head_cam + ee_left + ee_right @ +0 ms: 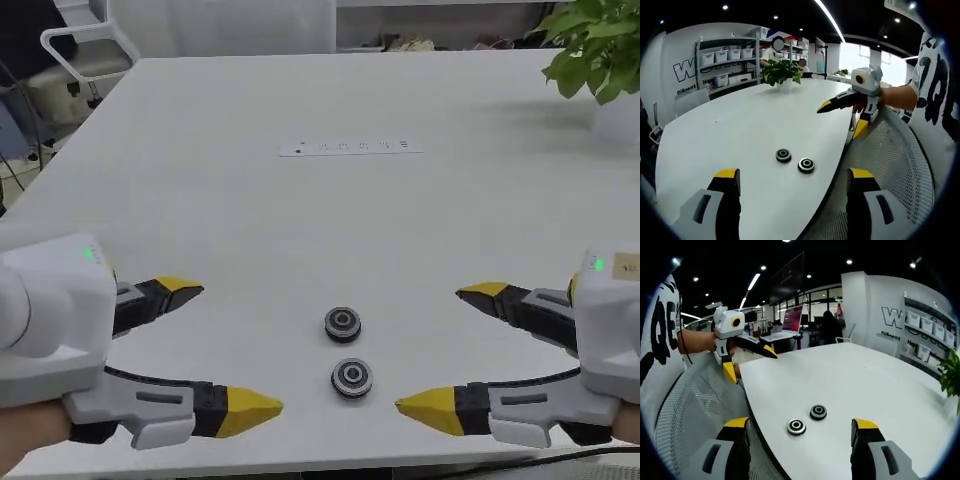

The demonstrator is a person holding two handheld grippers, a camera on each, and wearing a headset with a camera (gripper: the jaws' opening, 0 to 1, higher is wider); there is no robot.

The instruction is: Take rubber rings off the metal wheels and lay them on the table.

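From above, the head view takes in the white worktop (300, 220) with a socket strip (350, 148) set into it and a plant (590, 45) beyond the strip to the right. The left gripper view looks across the worktop to shelves (727, 62) of bins behind the plant, with a mesh chair (890, 155) at the worktop's edge. The right gripper view faces the other way and catches a laptop (790, 322) on another desk and a white printed shirt (660, 340).

Two wheels lie well to the person's side of the socket strip: the far wheel (343, 324) and, just beside it but apart, the near wheel (352, 378). Each lies flat with its bore facing up and a dark ring around a bright hub. They are round, so there is no long axis, but the pair lines up roughly toward the strip.

The left hand-held gripper (228, 348) and right hand-held gripper (440, 349) flank the wheels, tips pointing inward. Neither touches a wheel. Both have their jaws spread wide and hold nothing.
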